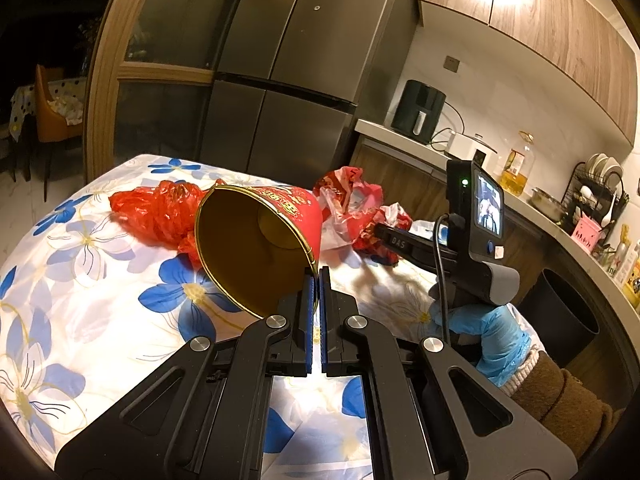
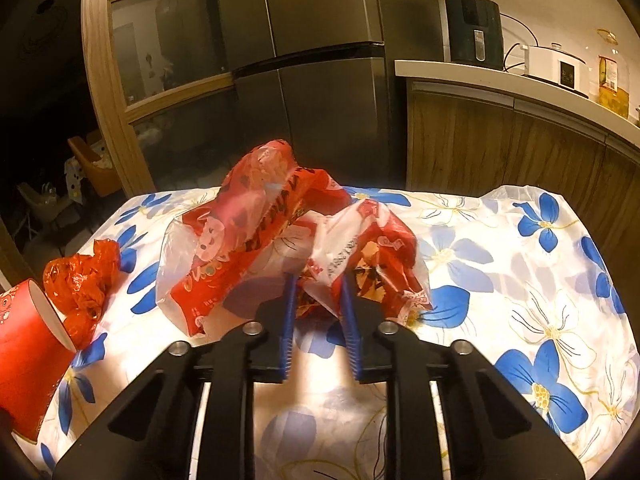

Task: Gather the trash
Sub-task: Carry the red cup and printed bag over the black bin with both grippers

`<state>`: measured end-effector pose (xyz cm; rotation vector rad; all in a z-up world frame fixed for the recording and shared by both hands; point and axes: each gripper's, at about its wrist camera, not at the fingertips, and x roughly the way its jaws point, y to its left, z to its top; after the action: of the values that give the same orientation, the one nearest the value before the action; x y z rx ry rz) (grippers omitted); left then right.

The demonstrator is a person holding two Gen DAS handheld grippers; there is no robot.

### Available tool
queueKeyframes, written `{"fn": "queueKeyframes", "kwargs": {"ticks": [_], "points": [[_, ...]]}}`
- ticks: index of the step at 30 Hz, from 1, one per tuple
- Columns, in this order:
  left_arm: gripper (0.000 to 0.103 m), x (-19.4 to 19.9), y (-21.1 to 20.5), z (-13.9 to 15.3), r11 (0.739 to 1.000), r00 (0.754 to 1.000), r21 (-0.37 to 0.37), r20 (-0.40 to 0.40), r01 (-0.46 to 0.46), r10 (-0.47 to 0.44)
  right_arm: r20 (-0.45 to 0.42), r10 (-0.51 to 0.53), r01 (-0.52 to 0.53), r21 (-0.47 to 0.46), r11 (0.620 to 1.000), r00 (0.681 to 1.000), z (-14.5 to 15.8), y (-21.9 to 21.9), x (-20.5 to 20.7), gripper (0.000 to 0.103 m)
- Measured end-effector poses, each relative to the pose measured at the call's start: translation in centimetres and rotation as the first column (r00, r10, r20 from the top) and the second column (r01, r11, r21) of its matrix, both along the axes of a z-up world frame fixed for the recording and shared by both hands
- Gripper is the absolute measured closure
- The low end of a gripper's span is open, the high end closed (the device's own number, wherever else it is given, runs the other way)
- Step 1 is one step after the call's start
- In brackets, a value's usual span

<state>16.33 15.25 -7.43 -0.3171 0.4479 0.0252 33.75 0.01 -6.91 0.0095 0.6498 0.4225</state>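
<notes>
- The left gripper point(image 1: 317, 280) pinches the rim of the red paper cup point(image 1: 260, 240).
- The right gripper point(image 2: 318, 292) is partly apart around the printed plastic wrapper point(image 2: 256, 216).

Left wrist view: on the tabletop point(image 1: 100, 280), a cup point(image 1: 256, 248) at centre; crumpled bag point(image 1: 160, 212) left behind it, wrapper point(image 1: 352, 208) right.

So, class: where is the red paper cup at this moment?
The red paper cup is held tilted above the flowered tablecloth, its rim pinched in the left tongs, with the crumpled red plastic bag just behind it.
</notes>
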Motion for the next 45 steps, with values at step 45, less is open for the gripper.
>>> {"fn": "queueKeyframes", "kwargs": {"ticks": [45], "points": [[0.102,3.4,-18.4,5.3,0.950,0.953,0.137,0.080,0.281,-0.293,0.251,-0.290,0.270,0.113,0.956,0.923,8.2,-23.9,-14.1,0.090]]}}
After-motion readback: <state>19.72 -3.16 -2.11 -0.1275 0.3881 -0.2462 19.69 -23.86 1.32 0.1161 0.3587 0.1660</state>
